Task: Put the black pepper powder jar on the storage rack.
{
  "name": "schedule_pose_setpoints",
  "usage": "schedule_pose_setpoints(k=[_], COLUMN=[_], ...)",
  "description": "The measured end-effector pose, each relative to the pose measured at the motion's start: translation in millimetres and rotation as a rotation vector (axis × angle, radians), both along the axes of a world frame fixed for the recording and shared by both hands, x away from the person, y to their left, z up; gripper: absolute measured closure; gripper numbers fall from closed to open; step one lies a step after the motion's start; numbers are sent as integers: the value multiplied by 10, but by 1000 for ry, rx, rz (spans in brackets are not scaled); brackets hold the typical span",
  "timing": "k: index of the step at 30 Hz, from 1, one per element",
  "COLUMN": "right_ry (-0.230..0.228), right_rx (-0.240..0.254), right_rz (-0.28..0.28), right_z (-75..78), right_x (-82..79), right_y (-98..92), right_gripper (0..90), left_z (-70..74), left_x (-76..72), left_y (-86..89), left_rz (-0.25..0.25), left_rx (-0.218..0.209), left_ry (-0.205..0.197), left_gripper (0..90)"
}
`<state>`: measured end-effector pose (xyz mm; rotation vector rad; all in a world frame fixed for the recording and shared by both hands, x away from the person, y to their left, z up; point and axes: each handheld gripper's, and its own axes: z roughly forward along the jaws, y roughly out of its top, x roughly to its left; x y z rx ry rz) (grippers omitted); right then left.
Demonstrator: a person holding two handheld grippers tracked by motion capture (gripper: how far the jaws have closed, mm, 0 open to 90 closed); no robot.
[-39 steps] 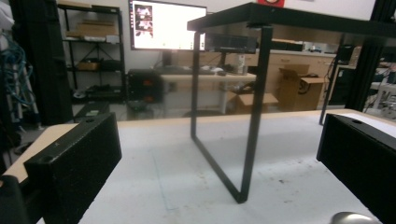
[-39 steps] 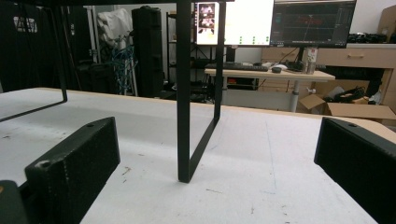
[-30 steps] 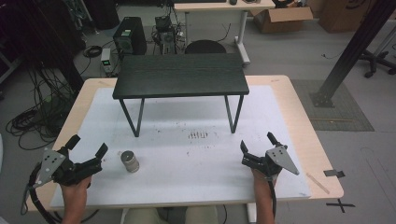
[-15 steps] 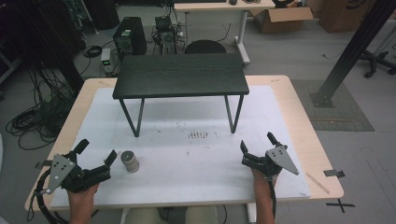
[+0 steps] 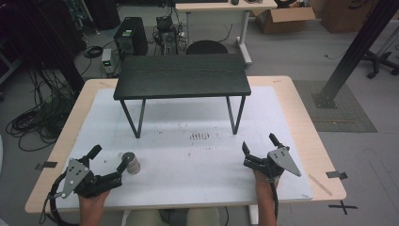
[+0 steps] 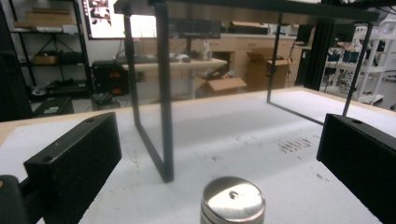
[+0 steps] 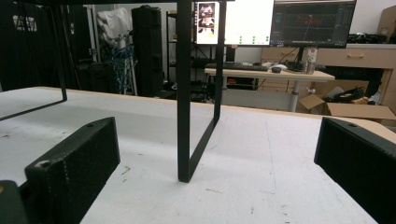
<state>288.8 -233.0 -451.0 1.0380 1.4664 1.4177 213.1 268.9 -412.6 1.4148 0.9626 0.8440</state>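
Note:
A small shiny metal cylinder stands upright on the white mat, near the front left. My left gripper is open, and its right fingertip reaches the cylinder's left side in the high view. In the left gripper view the cylinder stands low between the wide-apart jaws, touching neither, with my left gripper aimed at the black table's leg. My right gripper rests open near the front right, holding nothing. In the right gripper view my right gripper faces another black leg.
A low black table on thin legs stands at the back middle of the white mat. A patch of dark marks lies in front of it. The wooden tabletop edge runs close to my right gripper.
My left gripper has moved right and a little back, bringing the cylinder in between its open jaws. The right gripper has stayed still.

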Motion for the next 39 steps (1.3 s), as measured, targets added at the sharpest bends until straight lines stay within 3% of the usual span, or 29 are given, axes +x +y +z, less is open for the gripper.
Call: schedule_pose_setpoints(k=[20, 37, 39], right_ry=[0, -5, -5], right_rx=[0, 2, 2], right_rz=[0, 0, 0], right_z=[0, -1, 0], right_x=[1, -4, -4], right_y=[1, -2, -1], right_gripper=[0, 0, 0], left_z=[-236, -325, -322], left_x=[100, 204, 205], left_y=[-110, -160, -163], left_rz=[-18, -2, 0], left_rx=[78, 126, 130], left_ry=[96, 222, 220], left_gripper=[4, 6, 10])
